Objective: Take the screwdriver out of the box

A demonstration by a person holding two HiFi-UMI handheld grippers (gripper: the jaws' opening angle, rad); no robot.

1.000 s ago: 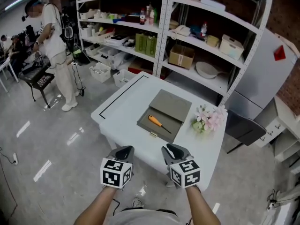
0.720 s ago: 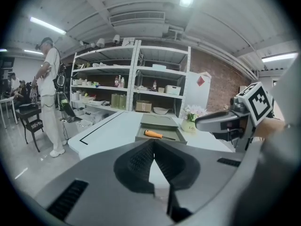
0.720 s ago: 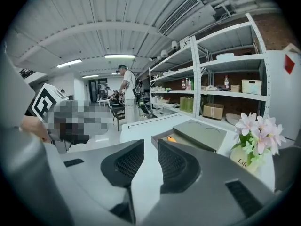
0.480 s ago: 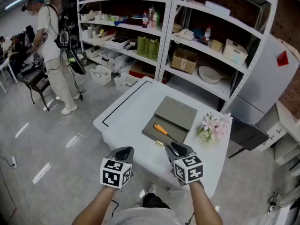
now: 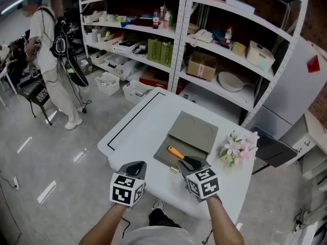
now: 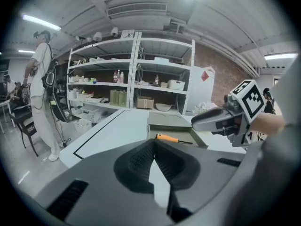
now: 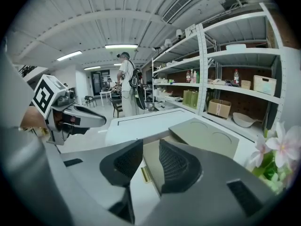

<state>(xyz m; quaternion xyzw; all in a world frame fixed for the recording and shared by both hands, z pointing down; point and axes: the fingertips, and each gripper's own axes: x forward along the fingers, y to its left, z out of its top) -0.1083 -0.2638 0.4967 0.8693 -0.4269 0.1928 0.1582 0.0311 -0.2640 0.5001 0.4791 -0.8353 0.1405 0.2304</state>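
An open grey box [image 5: 193,130] lies on the white table [image 5: 148,116], its lid folded back. The screwdriver [image 5: 175,152], orange handle and dark shaft, lies in the box's tray. My right gripper [image 5: 191,163] hovers over the tray's near edge, just right of the screwdriver; its jaws are opening with nothing between them [image 7: 150,149]. My left gripper [image 5: 135,168] hangs over the table's near edge, left of the box, jaws shut and empty [image 6: 153,142]. The left gripper view shows the screwdriver [image 6: 167,138] ahead and the right gripper [image 6: 211,120] beside it.
A bunch of pink flowers [image 5: 237,148] stands right of the box. Metal shelving [image 5: 204,40] full of goods rises behind the table. A person [image 5: 48,60] stands at the far left. A dark chair [image 5: 273,152] sits at the right, beside a grey cabinet [image 5: 291,86].
Both grippers have moved forward to the table. The right one now reaches the box's near edge by the screwdriver, its jaws wider apart. The person at the left has shifted.
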